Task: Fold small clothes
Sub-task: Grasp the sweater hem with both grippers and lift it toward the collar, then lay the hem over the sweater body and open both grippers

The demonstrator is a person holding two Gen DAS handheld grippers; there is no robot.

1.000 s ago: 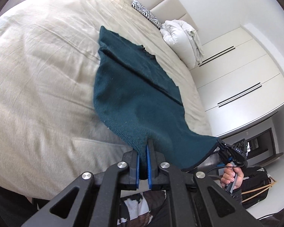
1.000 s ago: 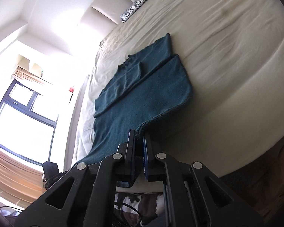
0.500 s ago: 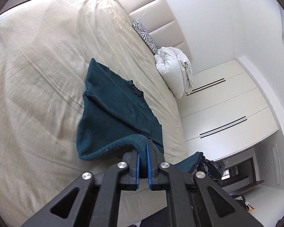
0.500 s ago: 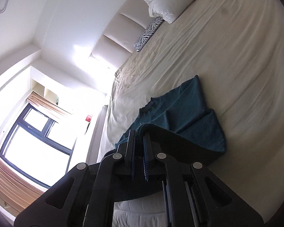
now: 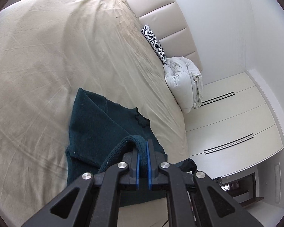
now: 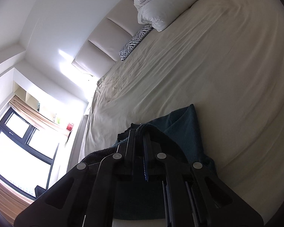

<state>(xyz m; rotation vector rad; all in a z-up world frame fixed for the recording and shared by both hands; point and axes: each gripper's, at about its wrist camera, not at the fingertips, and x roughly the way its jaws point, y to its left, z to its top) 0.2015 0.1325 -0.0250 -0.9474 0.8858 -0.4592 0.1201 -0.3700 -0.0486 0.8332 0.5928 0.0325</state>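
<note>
Daylight from the window (image 6: 19, 151) floods your right view, blowing out that corner. Both views stay sharp but curve strongly at the dark edges.

Teal sweater (image 5: 96, 121); beige sheet (image 5: 47, 56); zebra-striped cushion (image 5: 154, 41).

Both wrist views ride low and close over the bed (image 5: 47, 56), angled down towards the headboard (image 6: 104, 43); they share the teal garment (image 5: 96, 121), zebra cushion (image 6: 136, 41) and white duvet (image 5: 183, 83).
</note>
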